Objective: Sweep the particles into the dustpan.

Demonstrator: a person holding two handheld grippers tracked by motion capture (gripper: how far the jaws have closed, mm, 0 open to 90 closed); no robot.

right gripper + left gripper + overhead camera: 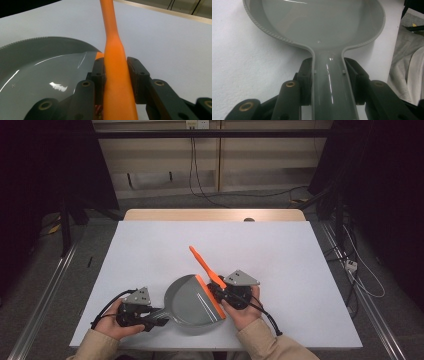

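White table (150,250), left claw (150,316) clamping dustpan (192,302) handle, right claw (220,292) clamping orange brush (205,265) handle.

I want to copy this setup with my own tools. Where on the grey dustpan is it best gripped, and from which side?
Grip the grey dustpan by its narrow handle, coming in from the handle end along its length. The handle is slim enough for the jaws to pinch across, unlike the wide bowl. The left claw holds it that way now.

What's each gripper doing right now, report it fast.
Left gripper: shut on the grey dustpan handle.
Right gripper: shut on the orange brush handle.
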